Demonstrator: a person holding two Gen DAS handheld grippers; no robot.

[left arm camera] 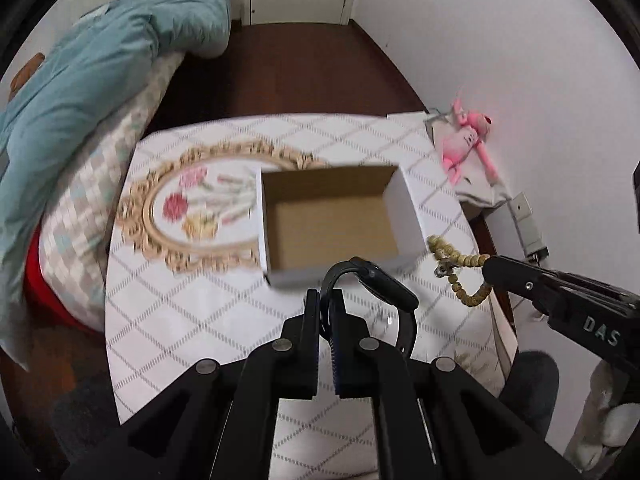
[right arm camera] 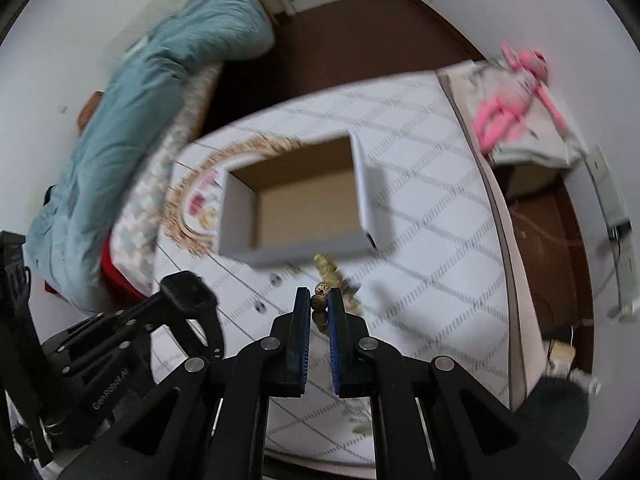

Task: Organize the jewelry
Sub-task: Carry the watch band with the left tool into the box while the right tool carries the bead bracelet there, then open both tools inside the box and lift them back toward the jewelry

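An open white cardboard box (left arm camera: 406,200) with a bare brown inside sits on the table; it also shows in the right wrist view (right arm camera: 374,184). My left gripper (left arm camera: 327,294) is shut on the strap of a black smartwatch (left arm camera: 386,286), held just in front of the box's near wall. The watch also shows in the right wrist view (right arm camera: 188,290). My right gripper (right arm camera: 319,294) is shut on a tan beaded bracelet (right arm camera: 326,270), held near the box's front edge. In the left wrist view the bracelet (left arm camera: 452,258) hangs from the right gripper (left arm camera: 486,268) beside the box's right corner.
The table has a white diamond-pattern cloth (left arm camera: 192,320) with a gold oval flower print (left arm camera: 172,208). A pink plush toy (left arm camera: 466,136) lies at the table's far right by the wall. A bed with a blue quilt (left arm camera: 80,80) is on the left.
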